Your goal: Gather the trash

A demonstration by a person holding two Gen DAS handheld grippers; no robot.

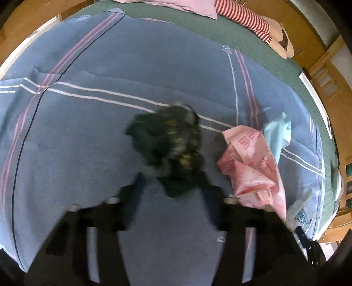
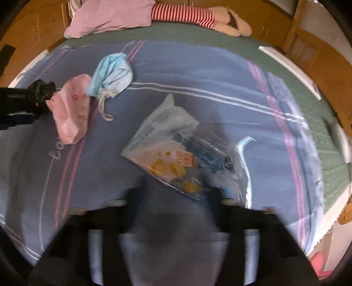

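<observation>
A dark crumpled wrapper lies on the blue bedspread just ahead of my open left gripper; its lower tip lies between the fingers. A pink crumpled bag and a light blue face mask lie to its right. In the right wrist view my open right gripper hovers at the near edge of a clear plastic package with blue and yellow print. The pink bag and face mask lie at far left there, next to the left gripper.
A lilac pillow and a striped plush toy lie at the bed's head on the green sheet. Wooden furniture surrounds the bed. A clear package shows at the left view's right edge.
</observation>
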